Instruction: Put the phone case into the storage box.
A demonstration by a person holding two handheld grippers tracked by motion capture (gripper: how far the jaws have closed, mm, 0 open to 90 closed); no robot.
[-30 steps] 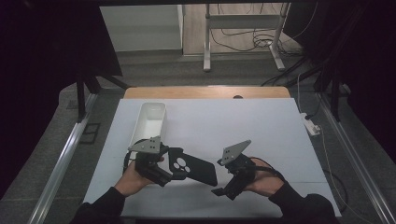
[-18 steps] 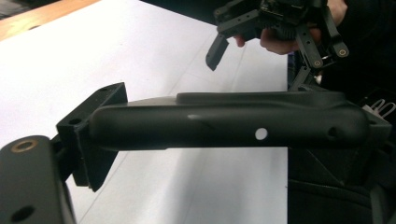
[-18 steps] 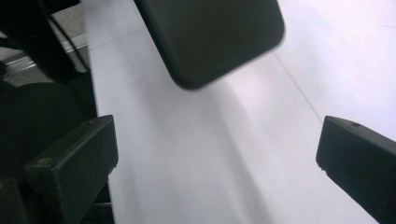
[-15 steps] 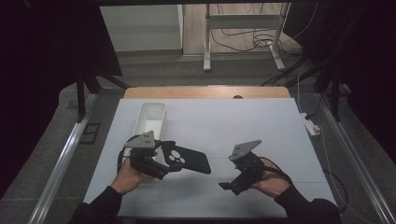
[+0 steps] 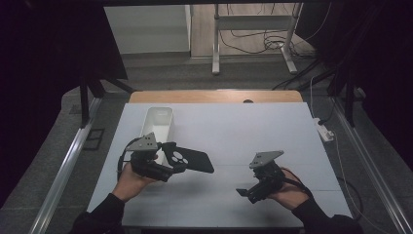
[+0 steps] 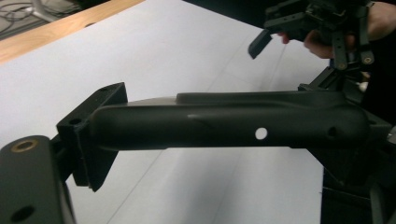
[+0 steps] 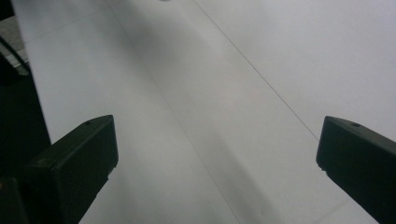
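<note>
High view: I am holding a black flat part (image 5: 187,159) in my left gripper (image 5: 168,163), lifted over the left half of the white table (image 5: 253,131); my right gripper (image 5: 246,192) is hanging apart from it, over the near right part of the table
Black flat part, shape: it is showing as a dark slab, broad and angled at its far right end, with small pale round marks near the end that I am gripping
Black flat part, close up: in the left gripper view it (image 6: 224,123) is running across the frame as a long matte black moulding with a raised ridge on top, one small pale hole through it, and a squarish flange with a screw hole at its left end
Left gripper: my jaws are clamping the black flat part at its near end, next to the grey plate on top of the gripper
Right gripper: my two black jaws (image 7: 215,168) are standing wide apart with nothing between them, just bare table beneath
Right gripper, from the left gripper view: it (image 6: 261,42) is hovering at the upper right, my hand behind it
White bin: a narrow white bin (image 5: 158,122) is sitting on the table just beyond my left gripper, apart from the black flat part
</note>
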